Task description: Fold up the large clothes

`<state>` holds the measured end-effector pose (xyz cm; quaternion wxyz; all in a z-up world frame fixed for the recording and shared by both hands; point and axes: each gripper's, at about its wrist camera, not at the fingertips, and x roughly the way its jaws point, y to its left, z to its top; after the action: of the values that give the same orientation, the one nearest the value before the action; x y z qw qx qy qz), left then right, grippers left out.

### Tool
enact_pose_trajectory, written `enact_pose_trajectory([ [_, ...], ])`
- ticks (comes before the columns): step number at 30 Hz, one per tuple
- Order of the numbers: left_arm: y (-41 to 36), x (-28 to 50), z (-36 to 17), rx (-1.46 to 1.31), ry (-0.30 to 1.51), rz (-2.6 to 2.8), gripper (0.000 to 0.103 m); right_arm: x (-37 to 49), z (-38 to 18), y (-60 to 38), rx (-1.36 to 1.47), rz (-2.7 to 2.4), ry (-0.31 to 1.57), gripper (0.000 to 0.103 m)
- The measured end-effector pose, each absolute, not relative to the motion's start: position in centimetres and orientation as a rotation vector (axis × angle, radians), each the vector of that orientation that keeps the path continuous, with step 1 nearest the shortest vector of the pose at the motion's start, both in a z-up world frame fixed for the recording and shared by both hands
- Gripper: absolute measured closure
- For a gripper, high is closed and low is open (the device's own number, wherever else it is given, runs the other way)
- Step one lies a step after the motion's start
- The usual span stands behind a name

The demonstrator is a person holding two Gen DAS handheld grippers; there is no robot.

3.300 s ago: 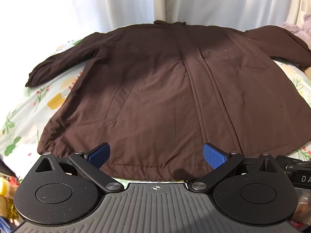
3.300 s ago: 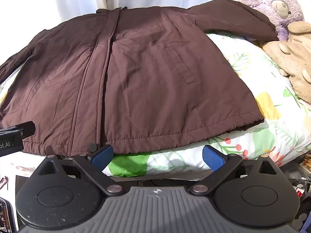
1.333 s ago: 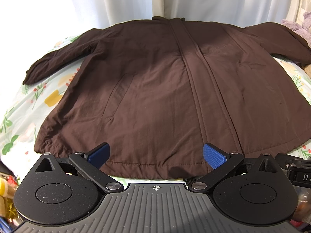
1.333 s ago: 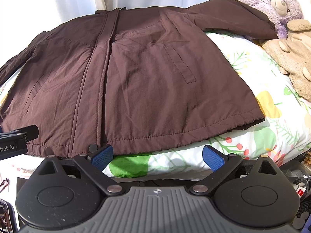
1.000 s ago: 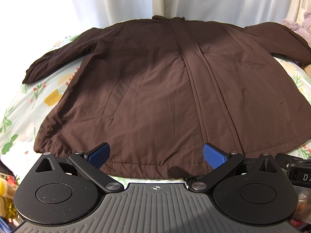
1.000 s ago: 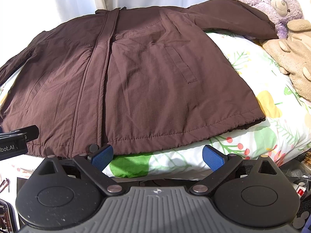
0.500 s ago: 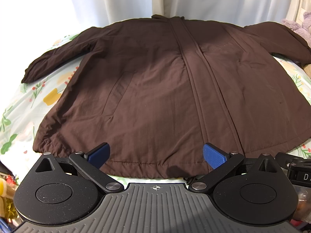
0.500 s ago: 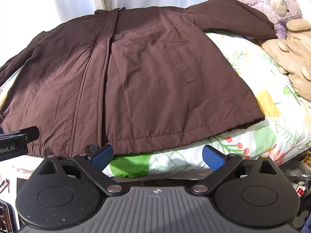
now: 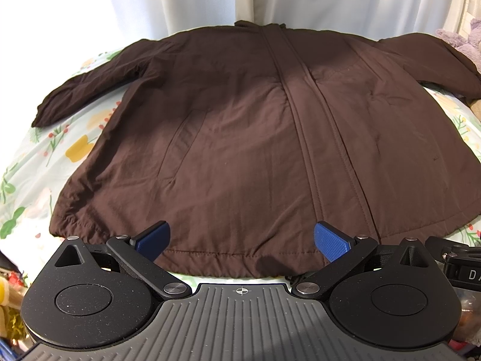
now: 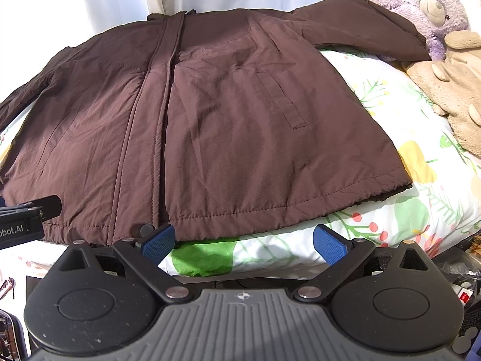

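Note:
A dark brown jacket (image 9: pixel 240 126) lies spread flat, front up, on a floral bedsheet (image 9: pixel 60 150), collar at the far side and both sleeves stretched outward. In the right wrist view the same jacket (image 10: pixel 225 114) fills the middle, its right sleeve reaching toward the plush toys. My left gripper (image 9: pixel 242 242) is open, hovering just before the hem, left of the front placket. My right gripper (image 10: pixel 243 245) is open too, in front of the hem's right half, with only bedsheet (image 10: pixel 421 210) between its blue pads.
A purple teddy bear (image 10: pixel 433 9) and a beige plush toy (image 10: pixel 451 87) lie at the bed's right side, touching the right sleeve end. White curtains (image 9: pixel 210 0) hang behind the bed. Clutter sits below the bed edge at the right (image 10: pixel 463 282).
Both grippers stay open. The left view has drifted slightly, so the jacket's hem sits a little lower and closer in frame; the right view is nearly unchanged.

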<state>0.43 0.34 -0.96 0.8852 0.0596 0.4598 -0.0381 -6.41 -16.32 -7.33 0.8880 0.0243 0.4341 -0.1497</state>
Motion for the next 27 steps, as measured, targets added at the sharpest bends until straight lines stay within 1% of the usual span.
enact_pose_trajectory([
  [22, 0.0, 2.6, -2.3, 0.119, 1.02, -0.099, 0.0, -4.5, -8.4, -17.7, 0.097, -0.3, 0.947, 0.004],
  [27, -0.6, 4.1, -2.8, 0.111, 1.042, -0.128, 0.0, -3.5, -8.1, -19.5, 0.173, -0.272, 0.91, 0.004],
])
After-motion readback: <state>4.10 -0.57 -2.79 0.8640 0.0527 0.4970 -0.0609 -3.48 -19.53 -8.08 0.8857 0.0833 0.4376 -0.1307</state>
